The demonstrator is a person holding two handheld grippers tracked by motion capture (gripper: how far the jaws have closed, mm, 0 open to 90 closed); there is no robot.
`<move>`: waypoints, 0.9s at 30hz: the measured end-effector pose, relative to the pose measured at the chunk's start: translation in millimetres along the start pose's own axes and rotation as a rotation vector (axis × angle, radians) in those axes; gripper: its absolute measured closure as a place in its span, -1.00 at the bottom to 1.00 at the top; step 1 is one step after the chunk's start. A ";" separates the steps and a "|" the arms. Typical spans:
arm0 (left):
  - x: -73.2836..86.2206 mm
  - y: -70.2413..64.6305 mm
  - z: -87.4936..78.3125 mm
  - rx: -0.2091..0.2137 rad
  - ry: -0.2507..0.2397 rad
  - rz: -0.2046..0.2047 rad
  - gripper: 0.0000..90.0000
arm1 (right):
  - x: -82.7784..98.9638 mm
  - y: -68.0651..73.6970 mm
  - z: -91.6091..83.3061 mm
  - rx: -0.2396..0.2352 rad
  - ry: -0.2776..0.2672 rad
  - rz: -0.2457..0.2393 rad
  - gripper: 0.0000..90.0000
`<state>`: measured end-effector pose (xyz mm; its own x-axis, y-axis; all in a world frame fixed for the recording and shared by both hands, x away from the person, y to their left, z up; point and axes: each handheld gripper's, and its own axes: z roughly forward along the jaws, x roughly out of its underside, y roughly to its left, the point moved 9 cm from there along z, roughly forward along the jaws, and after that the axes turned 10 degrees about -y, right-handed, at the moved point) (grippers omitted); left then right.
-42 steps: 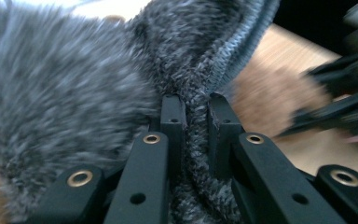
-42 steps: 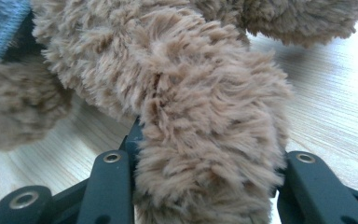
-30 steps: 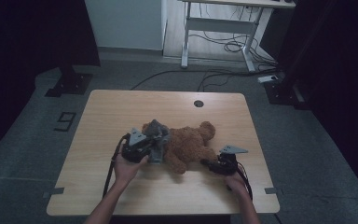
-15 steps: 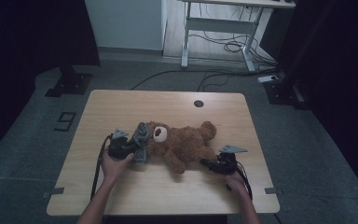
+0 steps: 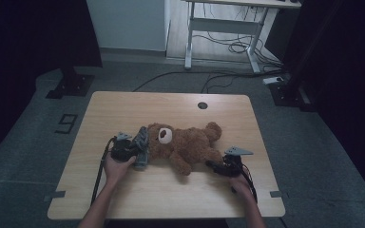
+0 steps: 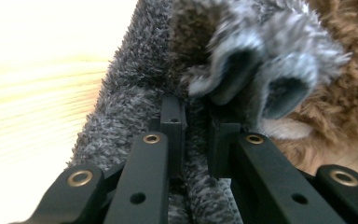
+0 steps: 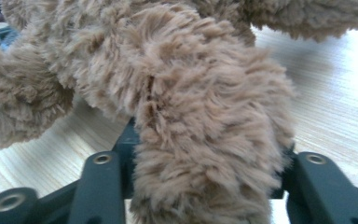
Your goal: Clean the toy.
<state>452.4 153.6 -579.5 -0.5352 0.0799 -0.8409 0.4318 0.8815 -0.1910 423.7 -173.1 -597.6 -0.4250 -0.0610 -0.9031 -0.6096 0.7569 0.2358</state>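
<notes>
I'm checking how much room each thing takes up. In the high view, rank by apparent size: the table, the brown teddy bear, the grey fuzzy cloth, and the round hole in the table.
1. Table
2. Brown teddy bear
3. Grey fuzzy cloth
4. Round hole

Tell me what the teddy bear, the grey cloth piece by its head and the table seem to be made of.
Teddy bear: brown plush, long shaggy pile; the fibres stand out in clumps in the right gripper view. Grey cloth: likely fleece or short-pile plush, matte, mottled grey with a fuzzy edge. Table: light wood or wood-look laminate; straight grain lines show, with a smooth, faintly shiny finish. Which of the two, I cannot tell.
</notes>
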 end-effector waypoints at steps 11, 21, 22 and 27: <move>-5.2 5.8 -49.3 -0.016 -0.065 0.056 0.74 | -5.9 -2.0 -7.5 0.040 -0.040 0.029 -0.37; 17.7 23.5 -87.5 -0.093 -0.057 0.110 0.74 | -6.9 -1.9 -21.1 0.041 -0.051 0.030 -0.42; 21.4 26.4 -92.2 -0.097 -0.049 0.113 0.74 | -6.2 -1.7 -22.3 0.040 -0.051 0.035 -0.42; 41.7 41.6 -112.2 -0.149 0.008 0.150 0.72 | -1.6 -2.0 -28.1 0.035 -0.037 0.026 -0.44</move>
<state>366.5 245.9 -565.7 -0.4786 0.2187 -0.8504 0.3954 0.9184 0.0137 406.8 -192.7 -586.5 -0.4149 -0.0177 -0.9097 -0.5746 0.7803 0.2469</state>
